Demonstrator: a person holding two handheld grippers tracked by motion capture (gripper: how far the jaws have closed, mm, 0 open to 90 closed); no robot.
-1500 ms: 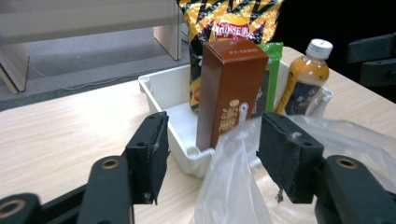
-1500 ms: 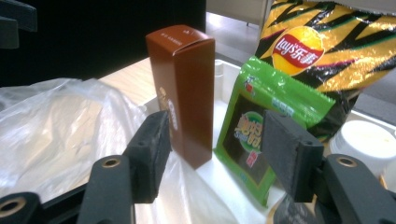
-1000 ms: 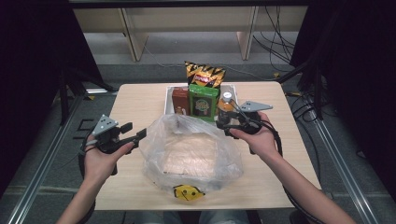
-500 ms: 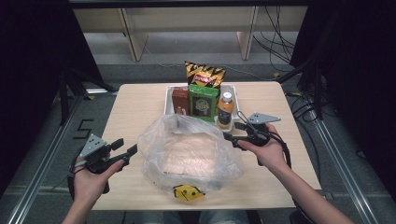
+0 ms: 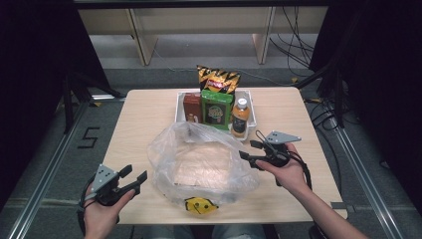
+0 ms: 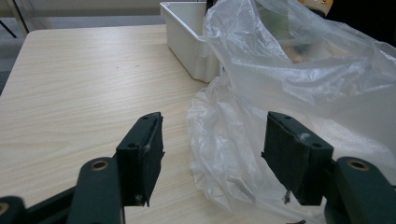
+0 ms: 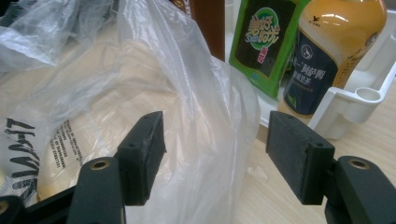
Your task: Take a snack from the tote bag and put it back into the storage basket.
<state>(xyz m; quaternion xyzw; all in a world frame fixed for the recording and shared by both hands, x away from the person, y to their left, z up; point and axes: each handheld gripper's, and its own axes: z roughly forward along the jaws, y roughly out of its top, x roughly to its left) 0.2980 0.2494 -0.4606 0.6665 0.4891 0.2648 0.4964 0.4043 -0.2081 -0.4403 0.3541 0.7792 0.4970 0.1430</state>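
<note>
Plastic bag (image 5: 199,159) sits btwn our claws on the bench (image 5: 144,114), mouth up for loading. Left claw (image 5: 133,178) & right claw (image 5: 250,151) both released, flanking it, ready to grip edges.

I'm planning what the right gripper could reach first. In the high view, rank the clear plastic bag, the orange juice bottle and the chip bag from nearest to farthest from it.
From the right gripper:
1. Clear plastic bag, just to its left.
2. Orange juice bottle, just beyond it, at the tray's right end.
3. Chip bag, farthest, standing at the tray's back.
</note>
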